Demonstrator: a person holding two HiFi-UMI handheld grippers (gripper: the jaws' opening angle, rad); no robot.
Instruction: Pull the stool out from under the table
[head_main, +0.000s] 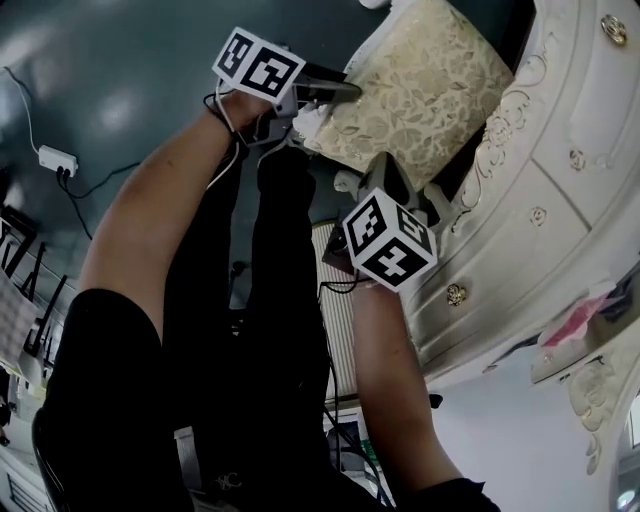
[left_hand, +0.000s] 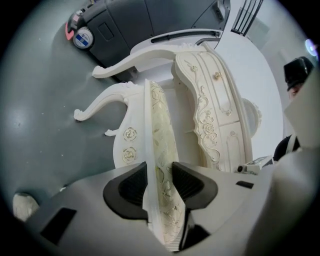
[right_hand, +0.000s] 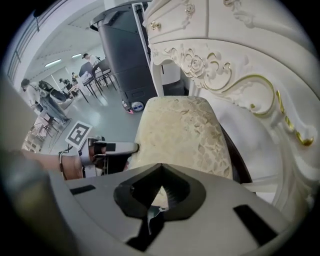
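One stool (head_main: 420, 90), with a cream cushion patterned in gold, stands on the grey floor (head_main: 110, 90), its far side tucked beneath the carved front of one white table (head_main: 560, 200). Two hand-held grippers meet it, each bearing one marker cube, two cubes in all.

Left gripper (left_hand: 160, 172): both dark pads are closed on the seat's side edge, and the cushion and its white rim fill the space between them. In this view the stool appears edge-on, with two curved white legs (left_hand: 115, 67) reaching away over the floor.

Right gripper (right_hand: 160, 170): set at the seat's near edge, with the jaws drawn almost together at the tips and a sliver of the cushion's edge showing between them. The left gripper is visible across the seat at the cushion's left corner.

In the head view, two bare forearms lead to the grippers. One white power strip (head_main: 57, 160) lies on the floor, well apart from the stool.
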